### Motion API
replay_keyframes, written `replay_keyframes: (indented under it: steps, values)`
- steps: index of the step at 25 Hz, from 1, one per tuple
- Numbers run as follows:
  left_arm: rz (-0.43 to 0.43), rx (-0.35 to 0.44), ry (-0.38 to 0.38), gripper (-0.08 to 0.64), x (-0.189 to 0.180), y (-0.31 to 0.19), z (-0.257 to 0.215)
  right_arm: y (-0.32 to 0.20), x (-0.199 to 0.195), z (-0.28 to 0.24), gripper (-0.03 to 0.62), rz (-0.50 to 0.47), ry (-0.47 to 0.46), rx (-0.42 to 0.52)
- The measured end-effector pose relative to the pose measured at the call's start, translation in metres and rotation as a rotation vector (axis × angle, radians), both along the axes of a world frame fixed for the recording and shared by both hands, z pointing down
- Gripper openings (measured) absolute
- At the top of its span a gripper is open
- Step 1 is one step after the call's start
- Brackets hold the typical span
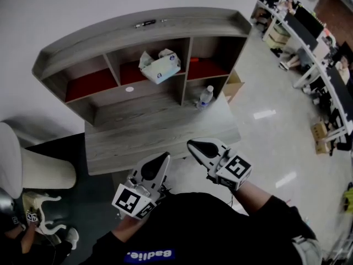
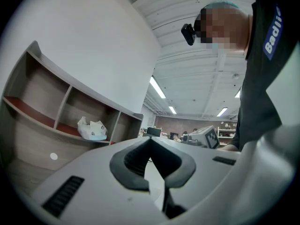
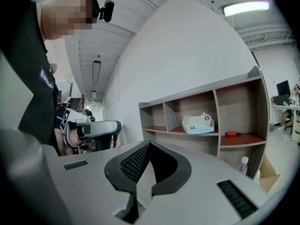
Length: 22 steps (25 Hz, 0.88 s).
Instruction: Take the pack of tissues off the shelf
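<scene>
Opening of the reach, head view. The pack of tissues (image 1: 160, 66) is shown lying tilted in the middle compartment of the shelf (image 1: 138, 29), well apart from both tools. The left gripper (image 1: 163, 159) and the right gripper (image 1: 194, 144) are held low by the body, in front of the desk top (image 1: 154, 131). On each, the jaws are pressed together with nothing between them. For a clean pick, the jaws of the chosen gripper should probably be spread before the compartment is entered, the pack approached level between the two dividers, and its soft body closed on gently. The water bottle (image 1: 204, 97) on the desk and the screwdriver (image 3: 236, 133) in the right-hand compartment are best avoided.
</scene>
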<state>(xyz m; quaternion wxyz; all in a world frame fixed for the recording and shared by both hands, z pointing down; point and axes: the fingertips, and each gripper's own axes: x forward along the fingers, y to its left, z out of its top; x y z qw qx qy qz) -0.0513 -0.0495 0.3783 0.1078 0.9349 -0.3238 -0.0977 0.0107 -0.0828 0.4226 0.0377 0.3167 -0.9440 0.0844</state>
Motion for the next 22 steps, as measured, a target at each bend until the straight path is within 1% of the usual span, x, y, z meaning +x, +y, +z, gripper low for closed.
replay_keyframes:
  steps: [5,9,13,16,19,22]
  values:
    - [0.042,-0.004,0.012,0.002,-0.021,-0.024,-0.001,-0.020,-0.022,-0.002,0.029,0.035,0.030,0.024]
    - [0.057,-0.013,0.009,0.002,-0.029,-0.038,0.001,-0.032,-0.026,-0.003,0.029,0.060,0.047,0.031]
    - [0.049,-0.016,0.003,0.002,-0.024,-0.049,0.003,-0.050,-0.019,-0.008,0.029,0.057,0.051,0.065]
    - [0.025,-0.019,0.002,0.002,-0.016,-0.058,0.003,-0.064,-0.015,-0.008,0.029,0.033,0.064,0.083]
    - [0.005,-0.014,-0.005,0.002,-0.007,-0.067,0.000,-0.079,-0.012,-0.013,0.031,0.000,0.099,0.122]
    - [-0.017,-0.009,-0.015,0.002,-0.001,-0.074,-0.002,-0.094,-0.006,-0.013,0.031,-0.001,0.146,0.153]
